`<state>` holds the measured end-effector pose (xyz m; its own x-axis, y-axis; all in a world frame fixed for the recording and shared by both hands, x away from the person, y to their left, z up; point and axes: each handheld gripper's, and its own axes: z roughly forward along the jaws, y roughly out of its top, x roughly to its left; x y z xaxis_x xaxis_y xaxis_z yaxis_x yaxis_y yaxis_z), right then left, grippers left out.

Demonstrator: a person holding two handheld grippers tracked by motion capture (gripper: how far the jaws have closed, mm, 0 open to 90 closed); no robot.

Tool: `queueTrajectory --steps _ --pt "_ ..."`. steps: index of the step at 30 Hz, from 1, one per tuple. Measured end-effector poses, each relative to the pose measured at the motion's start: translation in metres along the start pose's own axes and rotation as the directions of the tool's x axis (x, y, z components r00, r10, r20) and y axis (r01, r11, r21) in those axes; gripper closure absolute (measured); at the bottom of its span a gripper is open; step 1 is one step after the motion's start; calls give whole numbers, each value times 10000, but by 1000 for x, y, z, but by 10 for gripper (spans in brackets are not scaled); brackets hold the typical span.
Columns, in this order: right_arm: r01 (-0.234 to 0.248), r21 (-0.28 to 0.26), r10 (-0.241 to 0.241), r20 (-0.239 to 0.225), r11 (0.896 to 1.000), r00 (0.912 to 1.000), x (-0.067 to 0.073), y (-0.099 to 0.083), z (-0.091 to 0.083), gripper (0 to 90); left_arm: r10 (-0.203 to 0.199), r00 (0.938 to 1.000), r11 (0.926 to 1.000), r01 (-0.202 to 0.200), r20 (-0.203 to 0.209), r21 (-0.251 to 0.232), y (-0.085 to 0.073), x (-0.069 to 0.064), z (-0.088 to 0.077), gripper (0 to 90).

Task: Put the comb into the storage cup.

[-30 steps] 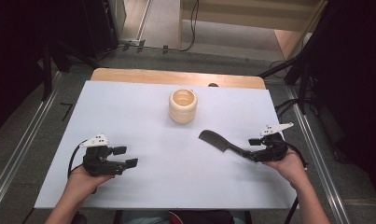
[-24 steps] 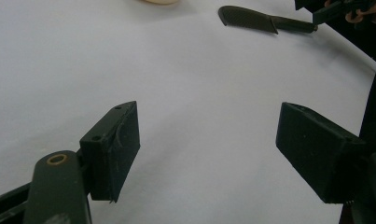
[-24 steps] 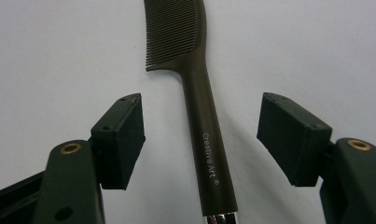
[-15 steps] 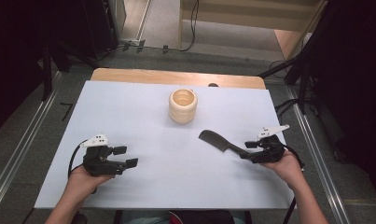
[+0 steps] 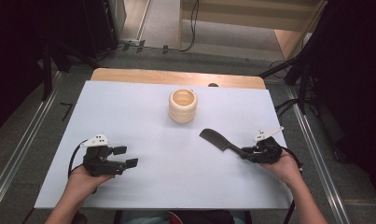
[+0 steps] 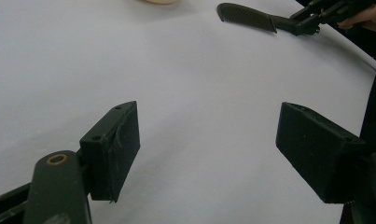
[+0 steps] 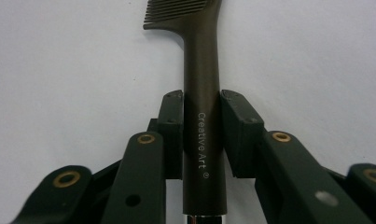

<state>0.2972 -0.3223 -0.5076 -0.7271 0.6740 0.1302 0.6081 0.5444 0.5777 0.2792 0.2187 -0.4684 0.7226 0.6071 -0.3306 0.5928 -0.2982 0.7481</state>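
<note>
Two grippers over the white counter (image 5: 143, 107): right gripper (image 7: 202, 135) with fingers (image 7: 239, 126) just closed and now clenched on the comb (image 5: 218, 140) handle, comb flat on the counter near the cup (image 5: 183, 106); left gripper (image 6: 206, 149) released, empty. Grasp step judged complete. Next: lift straight up, teeth level, probably toward the cup.

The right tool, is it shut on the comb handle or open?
Shut on it. The right tool has just been closing, and both pads press the comb handle's sides.
</note>
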Motion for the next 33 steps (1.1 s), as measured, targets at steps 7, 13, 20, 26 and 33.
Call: queueTrajectory --steps 7,13,20,26,33 --pt "82 86 -84 226 9999 9997 3 1 2 698 14 10000 10000 -14 -37 15 0 0 0 226" --pt "-84 369 72 309 9993 9995 4 4 3 703 17 10000 10000 -17 -9 52 0 1 1 226" --pt "-171 489 155 338 9987 9993 5 7 3 705 -3 10000 10000 3 27 32 1 0 1 226" --pt "-977 381 981 -103 9945 9951 -2 6 1 705 -32 10000 10000 32 19 38 1 0 0 227" --pt "-1325 158 1330 -358 9911 9905 -5 7 -3 705 -61 10000 10000 60 29 56 1 0 0 233"
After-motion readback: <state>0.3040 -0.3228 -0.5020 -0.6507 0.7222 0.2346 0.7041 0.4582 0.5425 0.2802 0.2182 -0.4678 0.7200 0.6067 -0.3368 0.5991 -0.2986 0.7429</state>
